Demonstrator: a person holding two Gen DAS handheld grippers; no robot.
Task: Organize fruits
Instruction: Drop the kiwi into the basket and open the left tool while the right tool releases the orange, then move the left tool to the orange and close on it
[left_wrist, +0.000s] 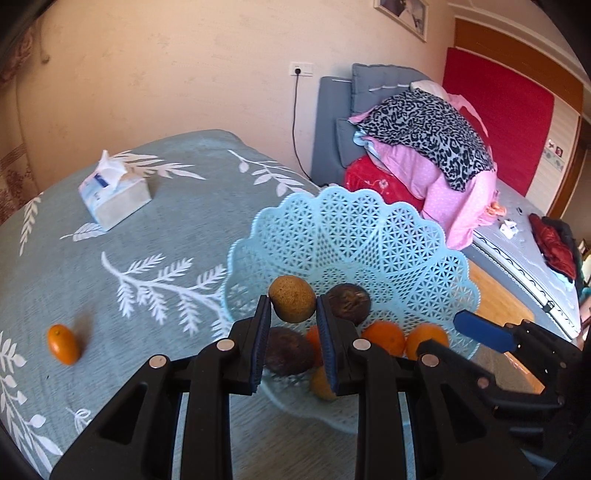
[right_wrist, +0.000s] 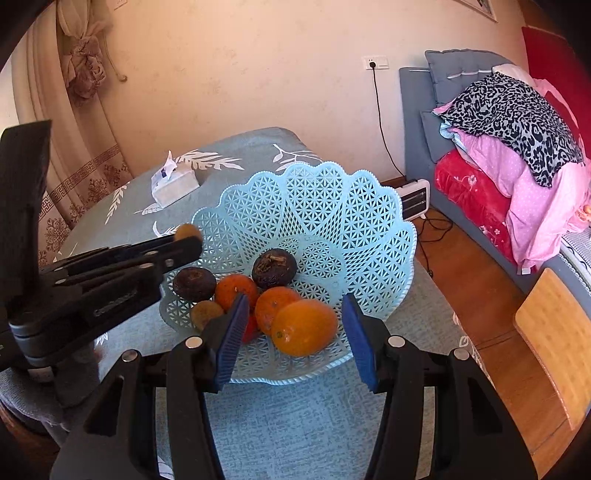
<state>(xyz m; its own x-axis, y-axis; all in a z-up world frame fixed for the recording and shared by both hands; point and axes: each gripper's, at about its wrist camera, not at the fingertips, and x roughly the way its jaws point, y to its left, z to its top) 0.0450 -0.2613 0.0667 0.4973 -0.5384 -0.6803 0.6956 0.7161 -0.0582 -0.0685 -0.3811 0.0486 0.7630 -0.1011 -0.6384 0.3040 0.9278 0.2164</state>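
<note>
A light blue lattice basket (left_wrist: 369, 236) (right_wrist: 314, 199) stands on the teal leaf-print tablecloth (left_wrist: 147, 240). In it lie two dark brown fruits (right_wrist: 274, 267) (right_wrist: 194, 283), several oranges (right_wrist: 275, 306) and a small brownish one (right_wrist: 205, 314). My left gripper (left_wrist: 291, 308) is shut on a tan round fruit (left_wrist: 291, 302) (right_wrist: 187, 232), held above the basket's left rim. My right gripper (right_wrist: 295, 332) stands open over the basket's near edge. An oval orange fruit (right_wrist: 304, 326) lies between its blue pads (right_wrist: 232, 332) with a gap on each side. One small orange fruit (left_wrist: 63, 344) lies loose on the cloth.
A tissue pack (left_wrist: 112, 192) (right_wrist: 173, 182) sits at the table's far side. Right of the table are a wooden floor, a white heater (right_wrist: 415, 199), a bed piled with bedding (right_wrist: 509, 147) and a wooden board (right_wrist: 554, 350). Curtains (right_wrist: 85, 74) hang at the left.
</note>
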